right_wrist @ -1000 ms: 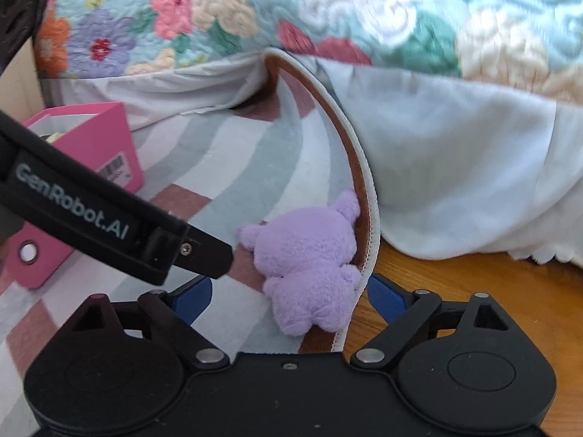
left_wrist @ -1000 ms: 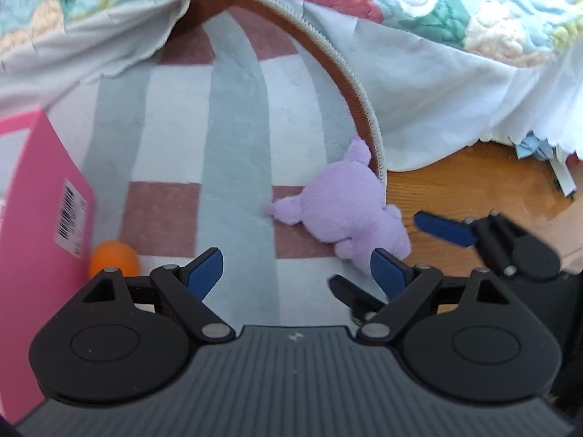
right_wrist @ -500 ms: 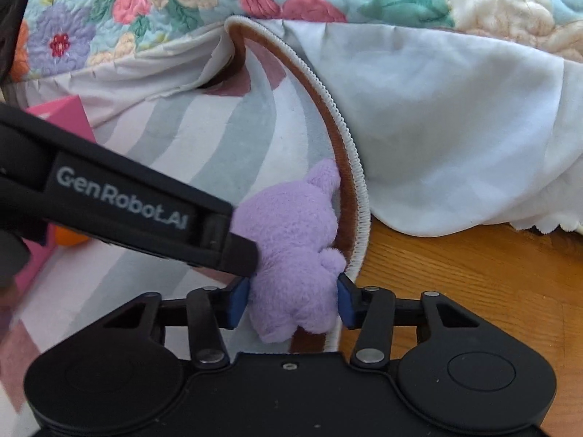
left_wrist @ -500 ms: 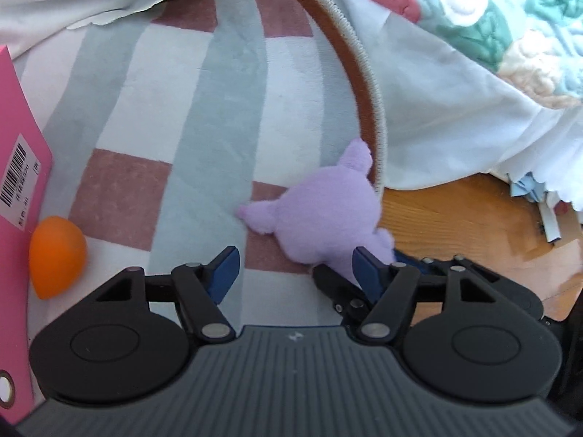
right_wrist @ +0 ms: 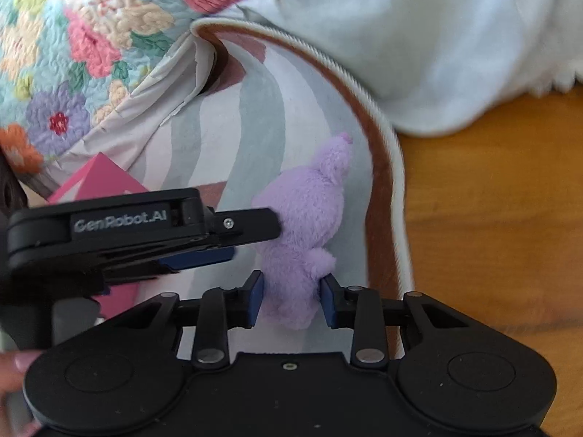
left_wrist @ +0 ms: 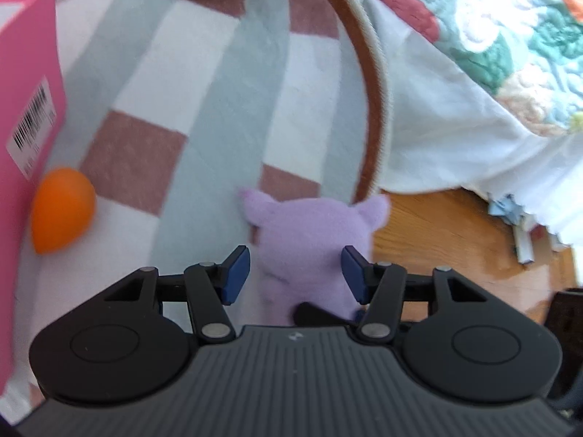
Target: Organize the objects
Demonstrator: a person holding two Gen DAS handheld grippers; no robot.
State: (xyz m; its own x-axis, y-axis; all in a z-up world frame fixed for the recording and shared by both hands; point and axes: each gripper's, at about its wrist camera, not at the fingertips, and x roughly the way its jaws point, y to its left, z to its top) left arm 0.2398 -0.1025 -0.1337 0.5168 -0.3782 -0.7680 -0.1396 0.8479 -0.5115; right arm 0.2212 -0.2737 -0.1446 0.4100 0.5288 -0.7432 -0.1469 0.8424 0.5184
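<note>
The purple plush toy [right_wrist: 304, 229] lay at the right edge of the striped rug [left_wrist: 204, 83], beside the wooden floor [right_wrist: 492, 218]. The right gripper [right_wrist: 290, 300] had its blue pads pinching the toy's near end. The left gripper [left_wrist: 295, 273] was closing with the toy between its jaws; the blur left contact unclear. Farther left, an orange ball [left_wrist: 62, 207] rested against a pink box [left_wrist: 25, 83].

A checked rug [left_wrist: 204, 83] in grey-green, white and dusty pink, with a brown border, lies on a wooden floor [right_wrist: 492, 218]. A flowered quilt [right_wrist: 73, 36] and a white sheet [left_wrist: 437, 127] hang over the rug's far edge and corner.
</note>
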